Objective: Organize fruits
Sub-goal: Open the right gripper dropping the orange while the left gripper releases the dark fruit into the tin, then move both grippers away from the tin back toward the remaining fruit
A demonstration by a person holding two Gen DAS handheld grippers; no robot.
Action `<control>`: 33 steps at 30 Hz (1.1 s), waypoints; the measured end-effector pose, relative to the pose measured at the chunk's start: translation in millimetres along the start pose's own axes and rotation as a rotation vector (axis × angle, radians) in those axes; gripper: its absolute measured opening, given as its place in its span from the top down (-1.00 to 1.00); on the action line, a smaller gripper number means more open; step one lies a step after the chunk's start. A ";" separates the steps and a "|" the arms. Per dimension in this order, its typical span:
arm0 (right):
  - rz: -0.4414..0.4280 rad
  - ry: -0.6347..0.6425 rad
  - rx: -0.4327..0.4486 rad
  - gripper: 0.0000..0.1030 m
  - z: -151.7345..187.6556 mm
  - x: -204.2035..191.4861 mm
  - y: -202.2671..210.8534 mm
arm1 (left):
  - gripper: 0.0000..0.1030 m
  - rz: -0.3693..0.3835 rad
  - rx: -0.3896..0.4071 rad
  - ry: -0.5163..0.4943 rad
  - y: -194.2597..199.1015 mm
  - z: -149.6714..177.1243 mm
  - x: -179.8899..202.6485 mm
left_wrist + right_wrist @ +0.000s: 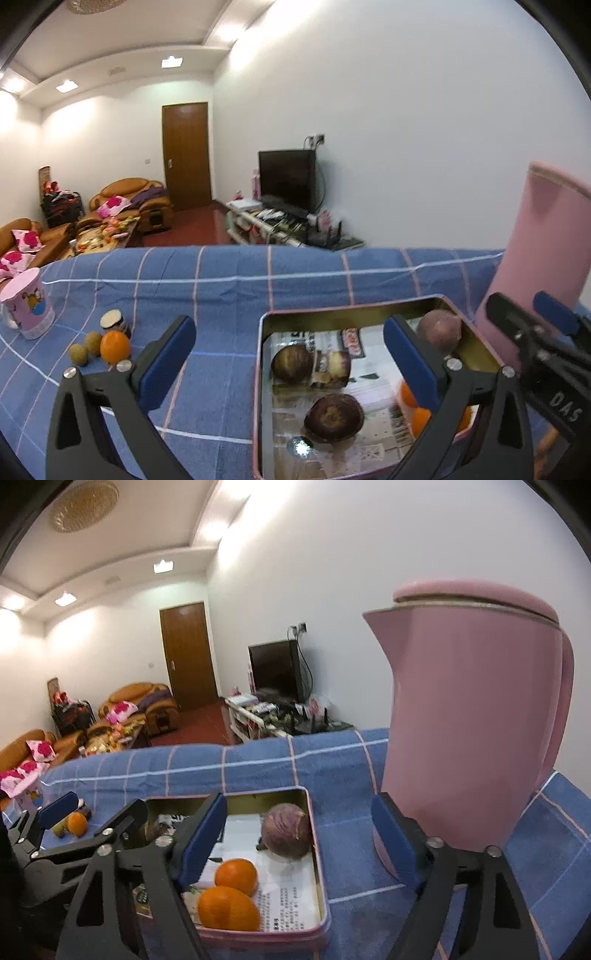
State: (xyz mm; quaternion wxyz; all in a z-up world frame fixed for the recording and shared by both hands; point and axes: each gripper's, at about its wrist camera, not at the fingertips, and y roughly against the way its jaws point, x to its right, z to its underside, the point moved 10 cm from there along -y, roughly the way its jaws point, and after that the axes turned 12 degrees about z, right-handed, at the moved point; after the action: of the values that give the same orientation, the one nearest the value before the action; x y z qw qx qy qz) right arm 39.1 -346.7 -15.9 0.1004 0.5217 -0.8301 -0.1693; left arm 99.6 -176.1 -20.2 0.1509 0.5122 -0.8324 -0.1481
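Note:
A pink-rimmed metal tin [258,373] [318,853] lies on the blue checked cloth. It holds dark brown round fruits [334,417], a purple round fruit [439,330] [286,830] at its far corner and two oranges [236,877]. My left gripper [290,363] hovers over the tin's left part, open and holding nothing. My right gripper [299,823] hangs over the tin's right edge, open and empty too. A loose orange [115,345] [77,823] and two small brownish fruits [78,354] lie on the cloth to the left.
A tall pink kettle [472,738] [543,258] stands just right of the tin. A small jar [112,319] sits behind the loose fruit, and a pink mug [27,302] stands at the far left. The table's far edge runs behind them.

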 end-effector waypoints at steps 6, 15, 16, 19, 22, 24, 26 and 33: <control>0.050 0.078 0.122 -0.61 -6.4 -10.0 16.8 | -1.00 -0.069 0.057 -0.041 15.7 -5.0 -9.4; 0.074 0.060 0.125 -0.61 -7.2 -6.7 17.1 | -1.00 -0.115 0.064 -0.069 27.3 4.8 -22.2; 0.081 0.045 0.116 -0.61 -5.3 -4.1 16.3 | -1.00 -0.118 0.065 -0.068 28.9 5.4 -23.6; 0.106 0.024 0.104 -0.61 -4.5 0.7 16.3 | -1.00 -0.117 0.056 -0.061 31.1 8.3 -26.5; 0.116 0.011 0.095 -0.61 -1.7 1.5 17.7 | -1.00 -0.110 0.045 -0.053 33.8 12.5 -28.6; 0.132 0.007 0.093 -0.61 0.0 1.3 20.3 | -1.00 -0.106 0.045 -0.051 36.5 13.7 -31.3; 0.141 -0.002 0.090 -0.61 1.5 0.5 23.1 | -1.00 -0.105 0.044 -0.052 39.2 14.9 -35.5; 0.146 -0.041 0.069 -0.61 10.1 -6.7 33.2 | -1.00 -0.122 0.046 -0.078 46.9 15.4 -53.3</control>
State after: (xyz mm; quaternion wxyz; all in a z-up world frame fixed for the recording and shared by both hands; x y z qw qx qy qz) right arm 11.0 -325.6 -12.3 0.0775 0.4594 -0.8732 -0.1432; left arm 78.4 -106.7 -20.7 0.0971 0.5592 -0.8081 -0.1579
